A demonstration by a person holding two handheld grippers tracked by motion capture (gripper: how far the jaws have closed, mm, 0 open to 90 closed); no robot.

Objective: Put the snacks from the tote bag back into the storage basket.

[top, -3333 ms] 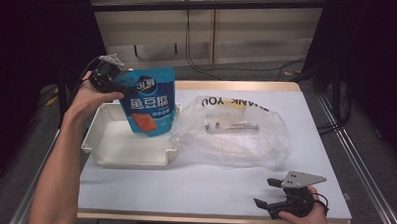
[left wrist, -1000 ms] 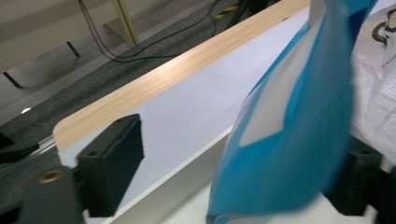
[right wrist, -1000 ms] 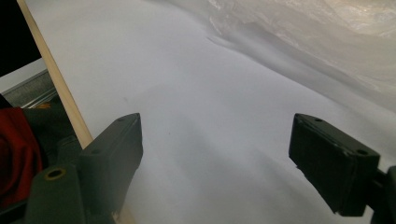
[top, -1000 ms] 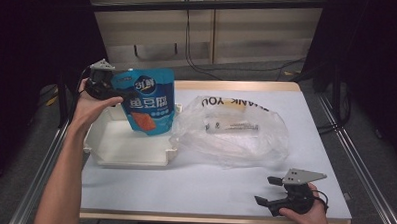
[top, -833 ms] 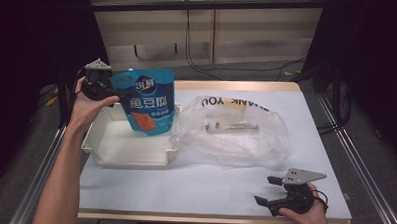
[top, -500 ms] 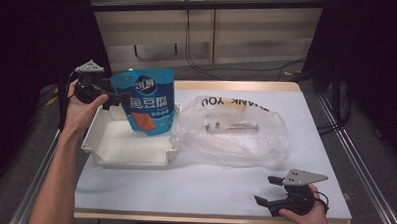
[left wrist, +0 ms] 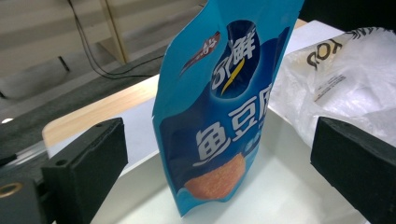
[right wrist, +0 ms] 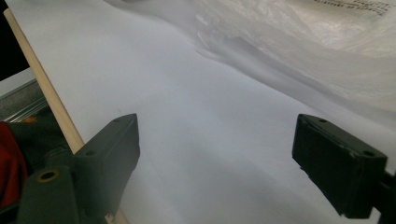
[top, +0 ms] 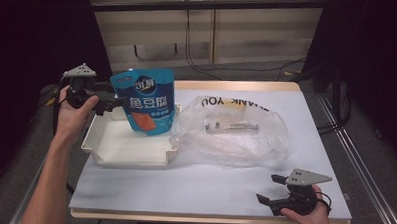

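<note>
Just let go of blue pouch (top: 147, 101): left gripper (top: 108, 100) jaws opened wide, empty, pulled back to its left. Stands upright alone in white tray (top: 125, 148) by table's left edge. Right gripper (top: 271, 189) open, empty, idle at near right corner; placing looks done.

The blue pouch (top: 146, 102) reads "鱼豆腐" in big white characters. The clear plastic bag (top: 236, 131) says "THANK YOU", upside down from here.
</note>
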